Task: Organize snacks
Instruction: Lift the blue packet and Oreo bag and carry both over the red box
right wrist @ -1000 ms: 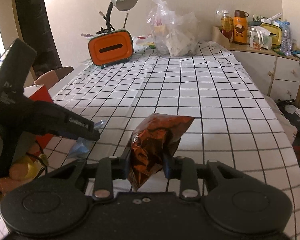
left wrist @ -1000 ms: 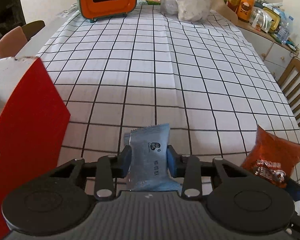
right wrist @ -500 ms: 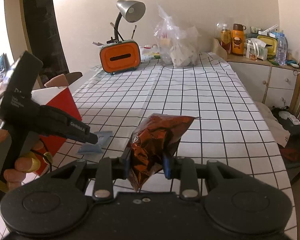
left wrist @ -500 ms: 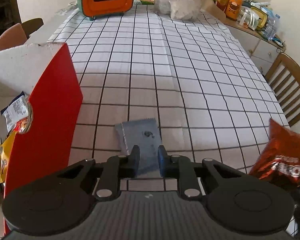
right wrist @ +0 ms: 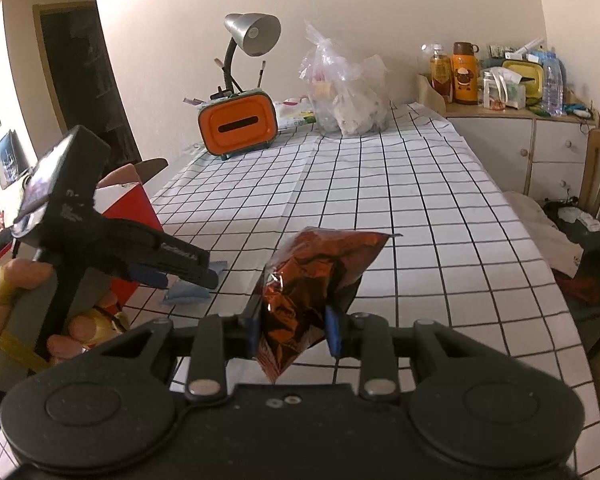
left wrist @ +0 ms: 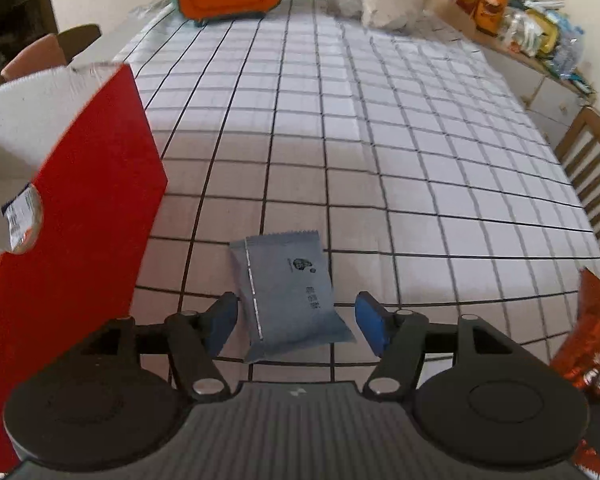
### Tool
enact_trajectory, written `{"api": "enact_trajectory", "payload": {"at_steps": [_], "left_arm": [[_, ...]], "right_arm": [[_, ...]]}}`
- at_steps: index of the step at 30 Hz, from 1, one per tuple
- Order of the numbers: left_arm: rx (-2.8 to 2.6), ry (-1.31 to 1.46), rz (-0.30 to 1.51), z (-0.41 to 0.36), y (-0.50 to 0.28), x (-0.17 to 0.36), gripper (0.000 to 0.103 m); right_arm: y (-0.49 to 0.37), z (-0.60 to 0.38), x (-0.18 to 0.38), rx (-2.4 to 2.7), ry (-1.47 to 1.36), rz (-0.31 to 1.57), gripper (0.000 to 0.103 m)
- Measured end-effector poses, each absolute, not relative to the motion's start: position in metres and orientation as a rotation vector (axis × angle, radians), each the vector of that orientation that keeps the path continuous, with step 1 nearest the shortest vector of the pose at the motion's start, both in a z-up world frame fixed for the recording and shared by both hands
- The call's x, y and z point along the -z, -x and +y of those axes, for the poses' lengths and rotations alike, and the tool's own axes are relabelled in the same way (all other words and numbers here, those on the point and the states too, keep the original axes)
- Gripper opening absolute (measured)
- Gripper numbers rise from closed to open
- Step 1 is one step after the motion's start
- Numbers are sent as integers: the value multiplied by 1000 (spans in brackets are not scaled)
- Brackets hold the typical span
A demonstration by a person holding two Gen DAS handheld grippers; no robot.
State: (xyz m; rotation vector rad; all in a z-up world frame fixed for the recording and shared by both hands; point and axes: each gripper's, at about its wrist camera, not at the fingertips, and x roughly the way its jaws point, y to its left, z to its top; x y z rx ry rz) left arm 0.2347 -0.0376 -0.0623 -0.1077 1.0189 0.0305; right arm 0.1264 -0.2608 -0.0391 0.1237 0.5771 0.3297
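Observation:
A pale blue snack packet (left wrist: pixel 288 288) lies flat on the checked tablecloth (left wrist: pixel 380 140). My left gripper (left wrist: pixel 296 322) is open above it, its blue pads apart on either side of the packet's near end. The packet also shows in the right wrist view (right wrist: pixel 190 292), under the left gripper (right wrist: pixel 180 270). My right gripper (right wrist: pixel 294 330) is shut on a shiny red-brown snack bag (right wrist: pixel 312 284) and holds it above the table. That bag shows at the right edge of the left wrist view (left wrist: pixel 588 344). A red box (left wrist: pixel 72 216) stands at the left with snacks inside.
An orange tissue box (right wrist: pixel 238 128), a desk lamp (right wrist: pixel 252 40) and a clear plastic bag (right wrist: pixel 348 100) stand at the table's far end. A cabinet with bottles (right wrist: pixel 500 80) is at the back right. A wooden chair (left wrist: pixel 592 168) stands on the right.
My left gripper has opened and let go of the blue packet, which now lies flat on the cloth. Both grippers have risen. The right gripper still holds the red-brown bag.

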Motion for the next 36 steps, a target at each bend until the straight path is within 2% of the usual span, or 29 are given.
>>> {"api": "enact_trajectory", "payload": {"at_steps": [6, 8, 10, 12, 25, 36], "left_arm": [[-65, 133, 1024, -39, -239, 68, 63], [-63, 129, 1021, -41, -239, 70, 59], [-68, 116, 1013, -43, -238, 70, 50], [-66, 118, 1008, -43, -237, 69, 48], [-45, 112, 998, -37, -219, 59, 47], [27, 69, 923, -36, -176, 17, 47]], "right_arm": [[-125, -264, 49, -331, -152, 582, 29], [-124, -265, 51, -335, -161, 584, 29], [-123, -265, 52, -339, -166, 584, 29], [-122, -266, 52, -341, -173, 582, 29], [-114, -263, 46, -332, -169, 573, 29], [-90, -252, 19, -322, -121, 542, 29]]}}
